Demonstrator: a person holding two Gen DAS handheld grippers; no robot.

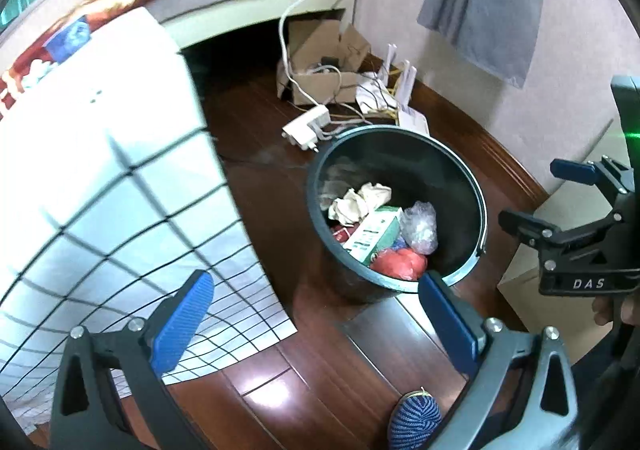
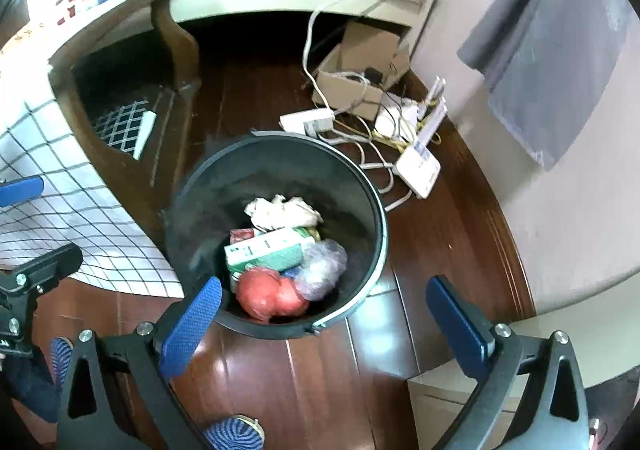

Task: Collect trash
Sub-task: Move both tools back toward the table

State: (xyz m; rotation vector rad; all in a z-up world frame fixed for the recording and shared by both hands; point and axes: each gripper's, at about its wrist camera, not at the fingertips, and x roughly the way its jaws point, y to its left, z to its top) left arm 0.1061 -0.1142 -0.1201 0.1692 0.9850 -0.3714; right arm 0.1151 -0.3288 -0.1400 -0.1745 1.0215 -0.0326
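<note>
A dark round trash bin stands on the wooden floor. Inside lie crumpled paper, a green and white carton, a clear plastic bag and a red bag. My left gripper is open and empty, hovering just short of the bin's near rim. My right gripper is open and empty above the near rim. The right gripper also shows at the right edge of the left wrist view.
A white checked cloth hangs left of the bin. Behind it sit a cardboard box, a power strip, cables and a white router. A wall is on the right. A blue slipper is on the floor below.
</note>
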